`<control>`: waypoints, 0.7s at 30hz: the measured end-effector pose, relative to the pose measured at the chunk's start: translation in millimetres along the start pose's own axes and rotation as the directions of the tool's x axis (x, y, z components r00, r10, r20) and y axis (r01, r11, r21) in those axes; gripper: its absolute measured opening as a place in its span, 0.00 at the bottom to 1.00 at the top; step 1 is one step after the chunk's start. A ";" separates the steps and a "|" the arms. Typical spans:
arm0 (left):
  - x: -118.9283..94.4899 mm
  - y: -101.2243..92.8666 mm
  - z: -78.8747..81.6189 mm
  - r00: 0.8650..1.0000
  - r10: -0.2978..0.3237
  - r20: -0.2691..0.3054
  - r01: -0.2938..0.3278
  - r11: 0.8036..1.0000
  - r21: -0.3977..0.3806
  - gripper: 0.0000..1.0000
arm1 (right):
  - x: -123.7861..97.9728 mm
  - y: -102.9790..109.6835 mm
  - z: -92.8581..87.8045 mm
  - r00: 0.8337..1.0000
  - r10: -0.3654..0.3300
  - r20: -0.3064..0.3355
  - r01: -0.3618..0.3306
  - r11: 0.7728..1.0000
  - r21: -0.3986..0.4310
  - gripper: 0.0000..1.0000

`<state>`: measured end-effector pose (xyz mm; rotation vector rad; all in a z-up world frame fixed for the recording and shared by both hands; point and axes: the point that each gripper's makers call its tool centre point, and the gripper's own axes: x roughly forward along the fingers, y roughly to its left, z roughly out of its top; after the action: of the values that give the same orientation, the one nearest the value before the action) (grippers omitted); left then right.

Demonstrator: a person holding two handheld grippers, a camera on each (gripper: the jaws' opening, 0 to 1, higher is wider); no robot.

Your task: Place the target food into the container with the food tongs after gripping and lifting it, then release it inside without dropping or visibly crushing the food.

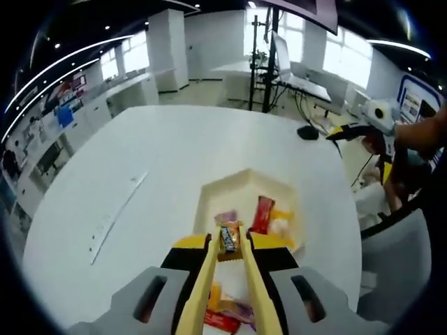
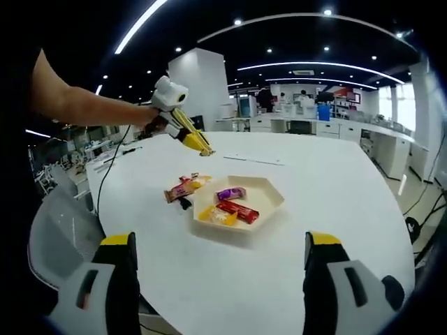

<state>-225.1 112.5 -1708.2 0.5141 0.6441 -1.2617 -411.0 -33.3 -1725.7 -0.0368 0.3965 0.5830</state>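
Left gripper view: left gripper [image 1: 230, 241] with yellow tong fingers [image 1: 201, 279] closed narrow on a dark-wrapped candy bar [image 1: 229, 239], held aloft above the near rim of the cream hexagonal tray [image 1: 209, 199]. Tray set toward the near edge of the white round bench [image 1: 140, 167]. Inside the tray: red-wrapped bar [image 1: 262, 213], yellow packet [image 1: 281, 222], purple-wrapped piece [image 1: 225, 217]. More wrapped snacks [image 1: 227, 315] lying on the bench just outside the tray, below the fingers.

Right gripper view: left gripper [image 2: 204, 151] seen raised well above the bench [image 2: 335, 181], over the loose snacks [image 2: 183, 189] beside the tray [image 2: 269, 192]; held bar too small to resolve. Right gripper [image 2: 220, 279] idle at the near bench edge, fingers [image 2: 119, 265] spread wide, holding nothing.

Step judged: lift done, carry to container in hand. Next move calls for advancing past the rim, lowering close to the tray floor, then easing the fingers apart without extra squeeze on the wrapper.
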 end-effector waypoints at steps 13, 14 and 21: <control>37.5 -6.8 22.8 1.000 -0.022 -0.022 0.023 0.999 0.046 0.16 | 1.7 -6.3 0.2 1.000 -0.018 0.000 0.018 1.000 -0.006 0.99; 40.9 -7.2 24.2 0.999 -0.024 -0.024 0.025 0.999 0.048 0.16 | 1.8 -7.3 1.0 1.000 -0.021 0.003 0.021 1.000 -0.004 0.99; 62.8 -5.5 27.4 0.998 -0.040 -0.040 0.042 0.997 0.071 0.16 | -0.7 -11.8 3.3 1.000 -0.029 0.006 0.029 1.000 -0.004 0.99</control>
<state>-215.3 48.8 -1732.1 0.5883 0.6467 -1.3199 -404.0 -43.0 -1723.3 -0.0449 0.3888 0.5554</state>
